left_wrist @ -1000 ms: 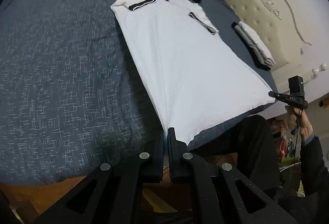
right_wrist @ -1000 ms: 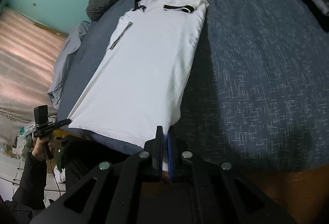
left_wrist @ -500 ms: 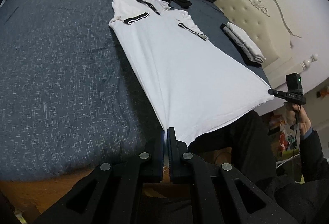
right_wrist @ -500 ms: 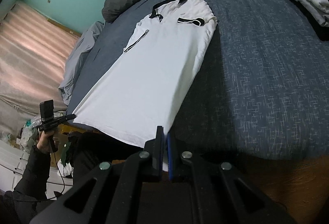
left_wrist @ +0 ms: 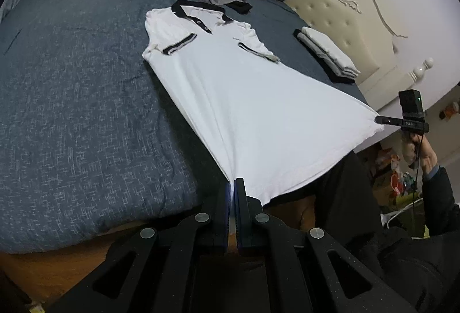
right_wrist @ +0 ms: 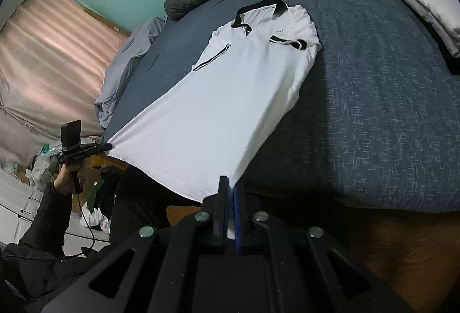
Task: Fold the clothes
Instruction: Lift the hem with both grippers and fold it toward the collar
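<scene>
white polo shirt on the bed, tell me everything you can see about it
The white polo shirt has a black collar, black-trimmed sleeve cuffs and a buttoned placket. It looks like soft knit, lying face up and stretched lengthwise on the blue-grey bedspread. The left gripper and right gripper each pinch a bottom hem corner, pulling it taut.

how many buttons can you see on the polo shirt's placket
2. Both sit on the placket of the white polo shirt just below its black collar: an upper button and a lower button. Others may be hidden under the collar.
</scene>
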Available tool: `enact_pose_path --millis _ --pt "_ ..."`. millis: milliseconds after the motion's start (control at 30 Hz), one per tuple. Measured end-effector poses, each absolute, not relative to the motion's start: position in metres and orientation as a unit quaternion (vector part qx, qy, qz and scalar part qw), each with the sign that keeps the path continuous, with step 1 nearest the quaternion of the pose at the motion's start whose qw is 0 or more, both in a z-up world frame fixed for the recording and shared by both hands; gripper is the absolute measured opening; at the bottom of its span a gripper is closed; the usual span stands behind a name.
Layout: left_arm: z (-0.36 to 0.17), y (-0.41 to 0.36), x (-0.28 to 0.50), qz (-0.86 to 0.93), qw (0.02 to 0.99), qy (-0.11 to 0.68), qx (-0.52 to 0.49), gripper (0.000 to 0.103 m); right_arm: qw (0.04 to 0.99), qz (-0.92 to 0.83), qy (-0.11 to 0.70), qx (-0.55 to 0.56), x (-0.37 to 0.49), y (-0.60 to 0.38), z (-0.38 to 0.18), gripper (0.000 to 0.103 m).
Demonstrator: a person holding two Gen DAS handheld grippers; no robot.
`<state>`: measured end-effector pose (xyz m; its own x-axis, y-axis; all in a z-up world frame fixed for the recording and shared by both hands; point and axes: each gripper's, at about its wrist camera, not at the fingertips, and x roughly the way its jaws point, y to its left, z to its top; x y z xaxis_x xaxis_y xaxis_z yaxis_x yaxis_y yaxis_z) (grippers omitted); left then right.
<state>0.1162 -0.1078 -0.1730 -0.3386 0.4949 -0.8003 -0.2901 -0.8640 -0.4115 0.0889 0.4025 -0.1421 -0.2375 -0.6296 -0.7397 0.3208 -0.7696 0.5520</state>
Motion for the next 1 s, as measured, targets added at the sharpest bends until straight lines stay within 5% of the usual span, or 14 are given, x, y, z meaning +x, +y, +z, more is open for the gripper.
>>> enact_pose_path --millis 433,1000 --pt "-0.171 -0.106 0.047 0.817 0.234 -0.111 -0.515 0.003 0.310 -0.768 -0.153 0.540 0.021 0.386 -0.137 0.003" --pt "-0.193 -0.149 -0.172 0.822 0.183 -0.159 -0.515 0.003 0.249 -0.771 -0.152 0.566 -0.189 0.369 -0.146 0.003"
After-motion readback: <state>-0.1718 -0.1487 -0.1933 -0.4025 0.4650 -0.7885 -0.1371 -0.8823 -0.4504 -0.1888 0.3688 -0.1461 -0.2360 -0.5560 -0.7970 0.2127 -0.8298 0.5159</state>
